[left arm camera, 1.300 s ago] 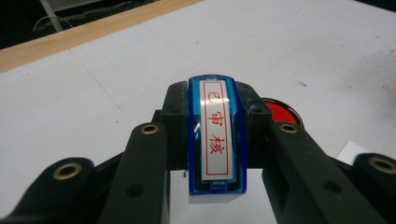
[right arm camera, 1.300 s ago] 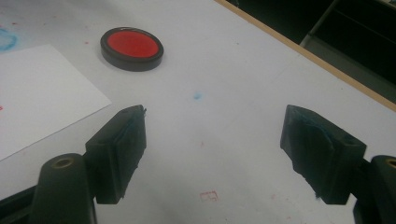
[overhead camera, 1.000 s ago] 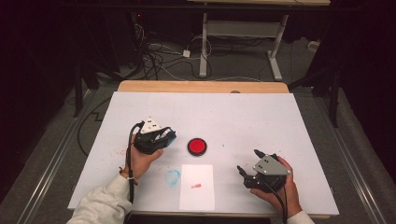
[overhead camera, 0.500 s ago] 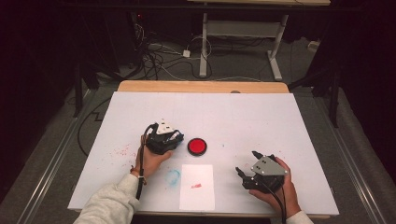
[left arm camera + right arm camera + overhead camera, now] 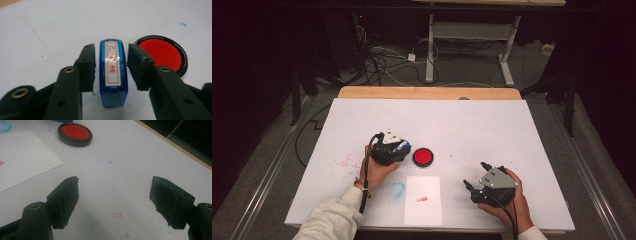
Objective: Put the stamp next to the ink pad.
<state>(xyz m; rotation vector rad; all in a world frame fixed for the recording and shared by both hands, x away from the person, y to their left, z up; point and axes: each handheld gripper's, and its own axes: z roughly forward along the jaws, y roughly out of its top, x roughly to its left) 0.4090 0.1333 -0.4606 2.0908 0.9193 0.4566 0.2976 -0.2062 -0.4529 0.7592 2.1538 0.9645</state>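
Note:
A blue stamp (image 5: 113, 72) with a red-lettered label stands on the white table (image 5: 492, 130) between the jaws of my left gripper (image 5: 111, 48). The jaws have just been opening, and a gap shows on each side of the stamp. In the high view the left gripper (image 5: 399, 149) sits just left of the round red ink pad (image 5: 423, 156), which also lies beside the right jaw (image 5: 162, 53). My right gripper (image 5: 474, 175) rests at the front right, open (image 5: 116, 180); its jaws have just been closing a little with nothing between them.
A white sheet of paper (image 5: 423, 200) with a small red stamp mark lies at the front middle, a blue smear (image 5: 398, 189) to its left. Red ink specks dot the table. A wooden strip (image 5: 427, 93) edges the far side, with dark floor and cables beyond.
My left hand moved right toward the ink pad and lower, then held still. The right hand stayed where it was.

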